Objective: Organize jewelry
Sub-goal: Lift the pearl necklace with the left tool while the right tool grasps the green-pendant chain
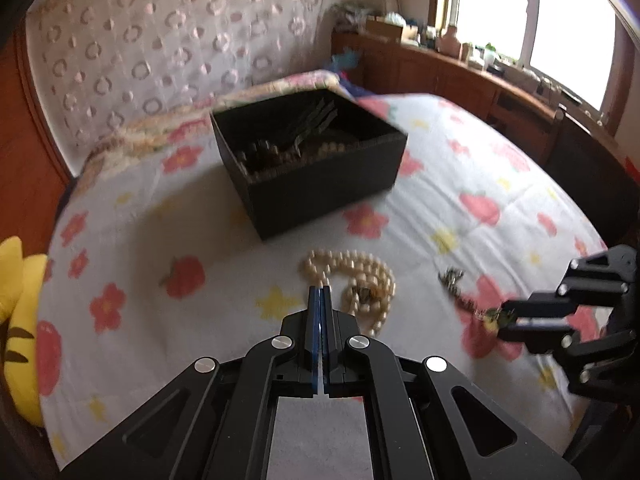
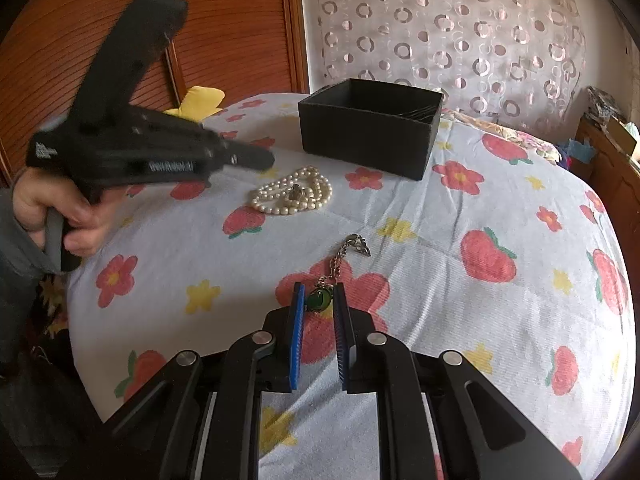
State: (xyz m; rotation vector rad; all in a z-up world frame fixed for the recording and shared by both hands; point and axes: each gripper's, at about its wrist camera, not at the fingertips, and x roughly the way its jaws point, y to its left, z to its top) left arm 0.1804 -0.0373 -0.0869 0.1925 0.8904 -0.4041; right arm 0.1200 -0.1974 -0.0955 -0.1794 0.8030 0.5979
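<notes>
A cream pearl necklace (image 1: 362, 278) (image 2: 294, 196) lies coiled on the flowered bed sheet (image 2: 500, 208), in front of an open black box (image 1: 312, 176) (image 2: 368, 132) that holds dark jewelry and beads. My left gripper (image 1: 321, 291) (image 2: 267, 160) is shut with nothing seen between its fingers. Its tips are just beside the pearls' near left edge. My right gripper (image 2: 319, 289) (image 1: 502, 319) is shut on a green stone pendant (image 2: 319, 300) (image 1: 493, 315). The pendant's metal chain (image 2: 352, 246) (image 1: 452, 280) trails away over the sheet.
A yellow plush toy (image 1: 18, 320) (image 2: 200, 102) lies at the bed's left edge. A person's hand (image 2: 60, 212) grips the left tool. A patterned headboard cover (image 1: 160, 40) rises behind the box. A cluttered wooden dresser (image 1: 460, 68) runs under the window.
</notes>
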